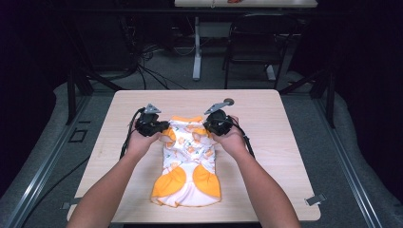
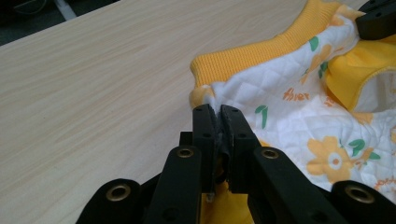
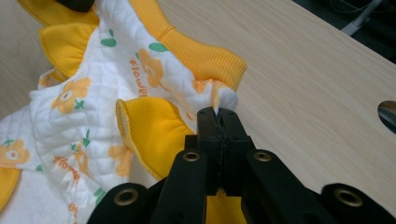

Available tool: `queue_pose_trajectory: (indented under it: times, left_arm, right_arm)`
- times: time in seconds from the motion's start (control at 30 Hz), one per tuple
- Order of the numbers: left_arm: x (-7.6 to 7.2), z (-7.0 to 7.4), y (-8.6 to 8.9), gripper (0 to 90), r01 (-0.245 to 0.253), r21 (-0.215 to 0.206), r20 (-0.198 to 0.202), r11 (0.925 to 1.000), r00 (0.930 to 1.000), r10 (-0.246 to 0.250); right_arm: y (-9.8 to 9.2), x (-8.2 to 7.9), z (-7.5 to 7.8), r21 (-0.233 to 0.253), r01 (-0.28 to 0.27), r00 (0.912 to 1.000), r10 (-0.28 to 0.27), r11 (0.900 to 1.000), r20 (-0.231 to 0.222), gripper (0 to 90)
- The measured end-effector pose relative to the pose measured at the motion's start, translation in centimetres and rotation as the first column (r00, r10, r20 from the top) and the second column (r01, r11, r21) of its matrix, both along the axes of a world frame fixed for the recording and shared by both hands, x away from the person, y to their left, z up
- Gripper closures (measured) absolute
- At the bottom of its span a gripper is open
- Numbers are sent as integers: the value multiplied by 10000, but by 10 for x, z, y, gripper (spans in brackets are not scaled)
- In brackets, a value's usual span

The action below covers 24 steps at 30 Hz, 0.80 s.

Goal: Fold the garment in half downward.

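One garment (image 1: 187, 161); two tongs, left (image 2: 217, 116), right (image 3: 217, 116), both pinching it.

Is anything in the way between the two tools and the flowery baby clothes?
No. Both are already shut on the flowery garment: the left tool pinches its edge below the yellow ribbed band, and the right tool pinches the other corner.

Orange lettering reading "flower" repeats across the quilted garment (image 3: 93, 112), just left of the right tool (image 3: 217, 113).
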<state>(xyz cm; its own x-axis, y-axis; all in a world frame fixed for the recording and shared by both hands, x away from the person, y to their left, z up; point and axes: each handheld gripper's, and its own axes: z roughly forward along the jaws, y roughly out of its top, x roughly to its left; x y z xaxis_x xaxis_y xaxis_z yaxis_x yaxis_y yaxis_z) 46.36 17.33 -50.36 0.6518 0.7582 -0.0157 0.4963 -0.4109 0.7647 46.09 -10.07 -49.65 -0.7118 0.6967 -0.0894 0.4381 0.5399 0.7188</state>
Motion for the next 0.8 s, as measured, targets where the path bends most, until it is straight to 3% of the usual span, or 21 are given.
queue_pose_trajectory:
  times: [0.33, 0.53, 0.67, 0.8]
  left_arm:
    - [-3, 18, 3, 852, -45, -48, 448, 10000, 9990, 47]
    - [-6, 33, 3, 852, -97, 80, 937, 9999, 9956, 89]
    - [-6, 44, 3, 852, -229, -53, 1349, 9997, 9906, 234]
    - [-9, 44, 2, 852, -148, 25, 1444, 9999, 9894, 143]
  right_arm:
    - [4, -4, 23, -369, -233, 9973, 258, 9990, 680, 888]
    - [10, -9, 34, -831, -321, 9912, 424, 9960, 1254, 887]
    - [9, -9, 41, -636, -280, 9870, 377, 9976, 1561, 887]
    - [8, -11, 45, -439, -276, 9853, 346, 9987, 1675, 887]
